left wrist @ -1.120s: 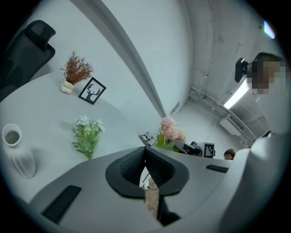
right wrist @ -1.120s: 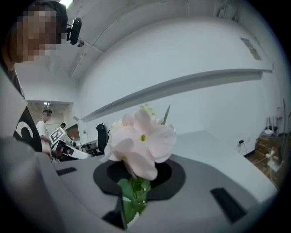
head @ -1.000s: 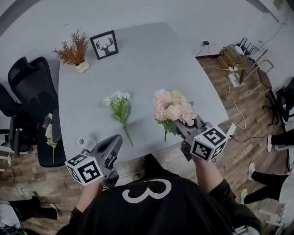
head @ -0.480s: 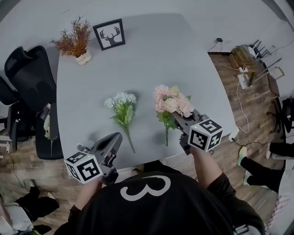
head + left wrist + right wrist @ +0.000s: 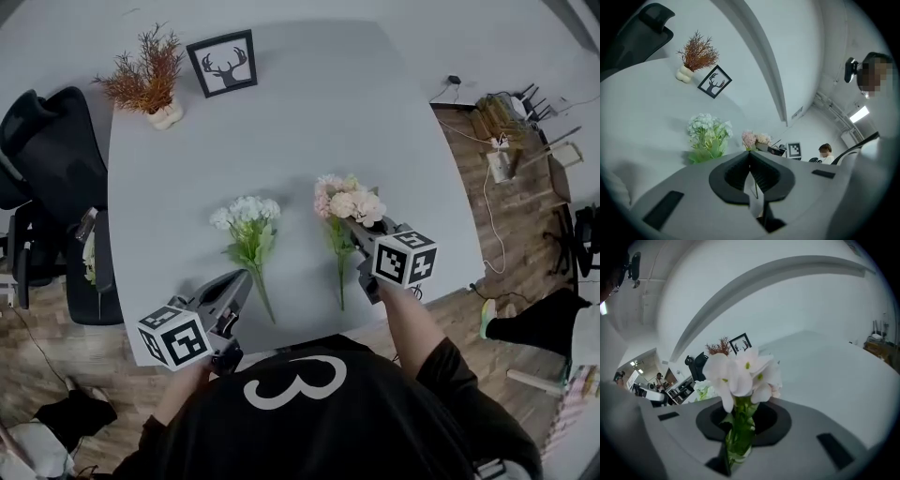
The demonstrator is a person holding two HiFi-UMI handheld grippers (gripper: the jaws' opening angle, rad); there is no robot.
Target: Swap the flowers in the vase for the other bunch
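My right gripper is shut on the stem of a pink bunch of flowers, low over the grey table near its front edge. In the right gripper view the pale blooms rise straight out of the closed jaws. A white-green bunch lies flat on the table just to its left. My left gripper is shut and empty, pointing at that bunch's stem from the front edge. A cream vase with rust-coloured dried sprigs stands at the far left corner.
A framed deer picture leans beside the vase. Black office chairs stand left of the table. Cables and a power strip lie on the wooden floor to the right. A person sits far off in the left gripper view.
My right gripper has come down and toward the white-green bunch with the pink bunch in it. The left gripper has shifted slightly forward and lower.
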